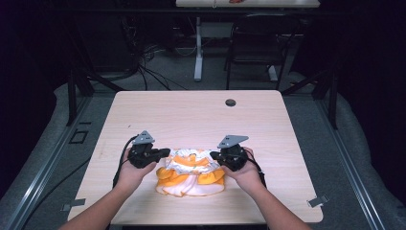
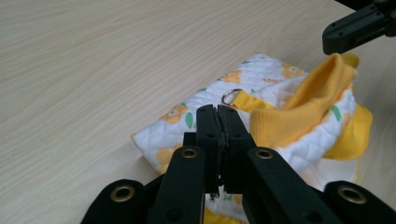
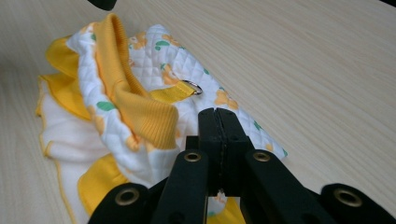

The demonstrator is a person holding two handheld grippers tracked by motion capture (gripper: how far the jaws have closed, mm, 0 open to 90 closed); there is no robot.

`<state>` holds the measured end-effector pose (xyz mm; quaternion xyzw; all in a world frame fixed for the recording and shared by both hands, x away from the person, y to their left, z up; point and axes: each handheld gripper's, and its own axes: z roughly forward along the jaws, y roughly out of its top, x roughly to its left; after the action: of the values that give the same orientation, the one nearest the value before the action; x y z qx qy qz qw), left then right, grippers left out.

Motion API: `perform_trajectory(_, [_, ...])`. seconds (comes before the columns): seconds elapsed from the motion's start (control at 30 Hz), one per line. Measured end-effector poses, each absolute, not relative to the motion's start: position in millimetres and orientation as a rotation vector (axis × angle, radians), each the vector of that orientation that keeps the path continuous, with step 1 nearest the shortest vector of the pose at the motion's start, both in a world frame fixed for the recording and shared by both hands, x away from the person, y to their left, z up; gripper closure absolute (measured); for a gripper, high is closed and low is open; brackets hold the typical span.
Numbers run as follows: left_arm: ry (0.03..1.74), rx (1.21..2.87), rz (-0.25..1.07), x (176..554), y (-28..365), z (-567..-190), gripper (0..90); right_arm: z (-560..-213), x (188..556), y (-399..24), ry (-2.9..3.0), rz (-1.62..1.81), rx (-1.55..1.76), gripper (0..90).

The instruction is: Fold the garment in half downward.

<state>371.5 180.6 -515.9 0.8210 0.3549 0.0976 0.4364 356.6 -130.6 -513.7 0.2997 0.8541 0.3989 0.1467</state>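
A small quilted garment (image 1: 191, 176), white with orange flowers, a yellow ribbed collar (image 2: 308, 100) and yellow ruffles, lies crumpled on the table's near half. A metal D-ring (image 2: 231, 97) on a yellow strap sits on its back. My left gripper (image 1: 165, 153) is at the garment's left edge, jaws pressed together just over the quilted cloth (image 2: 205, 95), with no cloth seen between the tips. My right gripper (image 1: 214, 155) is at the right edge, likewise shut above the quilted part (image 3: 154, 56), near the D-ring (image 3: 192, 87). Each hand holds its gripper level, pointing inward.
The light wooden table (image 1: 191, 110) has a round cable hole (image 1: 230, 102) near its far edge and metal clips (image 1: 318, 201) at its front corners. A dark chair (image 1: 256, 43) and a white desk leg (image 1: 198, 48) stand beyond, with cables on the floor.
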Motion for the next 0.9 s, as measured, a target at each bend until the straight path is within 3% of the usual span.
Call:
perform_trajectory(0.2, [0.867, 2.094, 0.217, 369.5, 168.3, -526.9, 89.7, -523.3, 360.6, -117.6, 2.494, 1.153, 0.863, 89.9])
perform_trajectory(0.9, [0.767, 2.146, 0.14, 323.9, 175.0, -531.7, 89.9, -535.1, 306.9, -124.2, 2.596, 1.217, 0.765, 89.8])
